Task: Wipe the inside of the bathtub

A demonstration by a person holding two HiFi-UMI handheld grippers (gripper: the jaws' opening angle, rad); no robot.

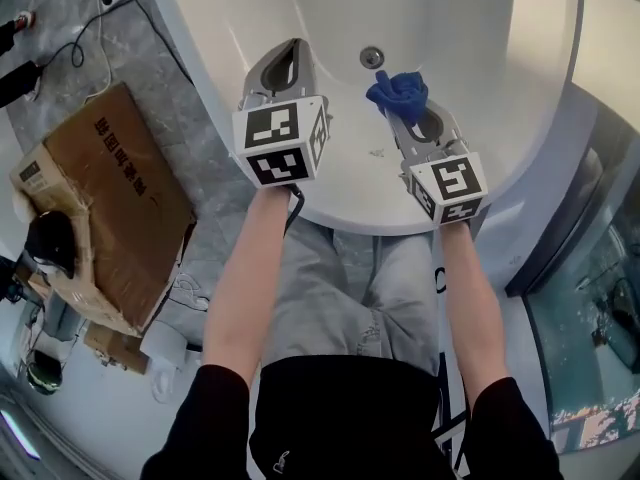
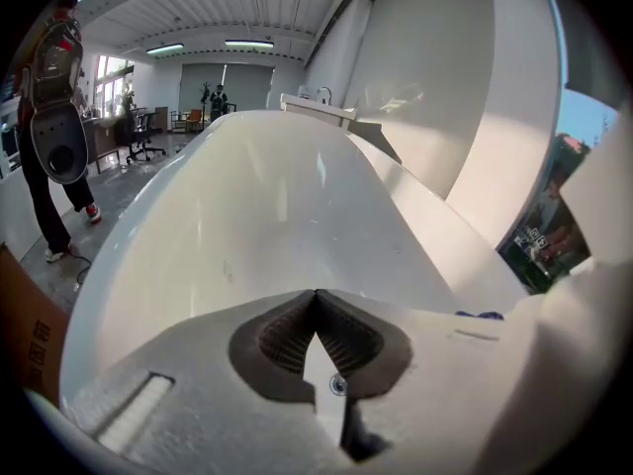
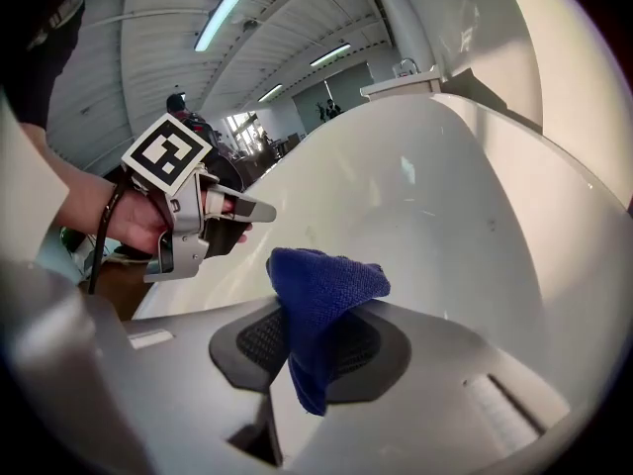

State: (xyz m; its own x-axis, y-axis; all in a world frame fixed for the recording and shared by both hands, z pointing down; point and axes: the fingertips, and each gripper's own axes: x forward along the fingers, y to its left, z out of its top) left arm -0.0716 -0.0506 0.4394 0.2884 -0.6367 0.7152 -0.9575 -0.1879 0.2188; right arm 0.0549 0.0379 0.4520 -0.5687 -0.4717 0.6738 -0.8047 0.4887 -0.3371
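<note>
Dressed in a black short-sleeved top [image 1: 350, 423] and pale grey trousers [image 1: 340, 293]. Fitted with a pale grey moulded left gripper [image 1: 290, 56] and right gripper [image 1: 405, 118], dark ribbed pads [image 2: 285, 336] inside (small screw [image 2: 338, 385] below the left pair), each bearing a white cube [image 1: 282, 143] of black square markers.

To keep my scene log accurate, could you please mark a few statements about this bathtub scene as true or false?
1. The right tool grips a blue cloth. True.
2. The left tool holds a sponge. False: it is shut on nothing.
3. A drain shows in the bottom of the bathtub. True.
4. The cardboard box sits inside the bathtub. False: it lies on the grey floor beside it.
</note>
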